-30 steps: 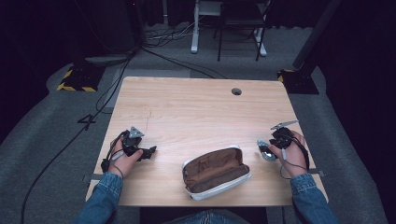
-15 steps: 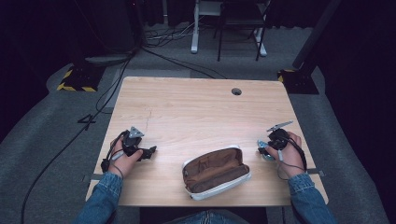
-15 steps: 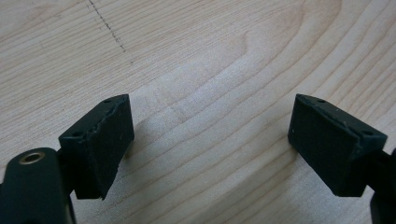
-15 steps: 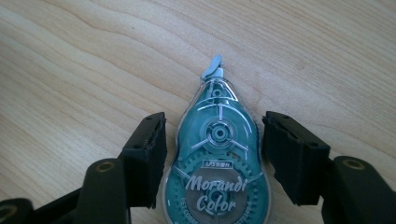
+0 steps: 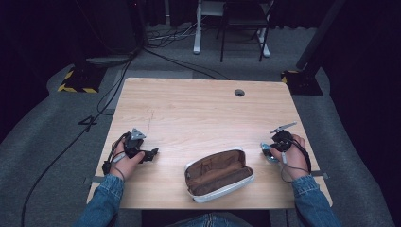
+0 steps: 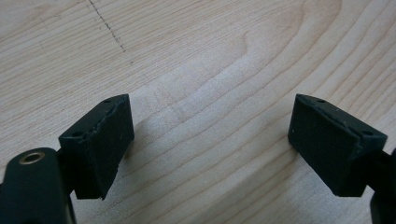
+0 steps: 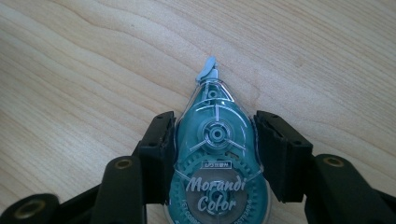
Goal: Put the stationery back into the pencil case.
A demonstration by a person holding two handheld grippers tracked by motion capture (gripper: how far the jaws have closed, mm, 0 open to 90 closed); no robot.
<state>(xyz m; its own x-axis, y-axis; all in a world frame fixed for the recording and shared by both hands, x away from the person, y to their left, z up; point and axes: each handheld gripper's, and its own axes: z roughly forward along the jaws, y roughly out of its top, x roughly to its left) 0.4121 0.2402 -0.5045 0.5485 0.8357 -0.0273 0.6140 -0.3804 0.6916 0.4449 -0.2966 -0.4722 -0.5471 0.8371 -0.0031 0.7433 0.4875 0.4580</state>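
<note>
Right tool (image 7: 215, 154) clamped on the teal correction tape dispenser (image 7: 217, 163), jaws having just been closing until both pads press its flanks, the dispenser lying flat on the worktop (image 7: 93, 70) with its grey tip pointing away from the hand. Seen from above at the right edge (image 5: 270, 152), near the open brown pencil case (image 5: 218, 174) sitting at the front middle of the worktop (image 5: 198, 109). Left tool (image 6: 210, 144) spread wide over bare wood, holding nothing; from above (image 5: 150, 153) resting well to the left of the case. Judged step: securing the dispenser for a likely carry into the case. Best done by keeping the squeeze even on the broad, rounded body, since the smooth plastic shell tapers toward the tip and could squirt forward under a hard pinch. Lifting straight up before swinging across, keeping the dispenser level, aiming for the middle of the open mouth rather than the pale rim. Releasing only once low inside the lining. Steadying the case with the free left tool if it slides.
</note>
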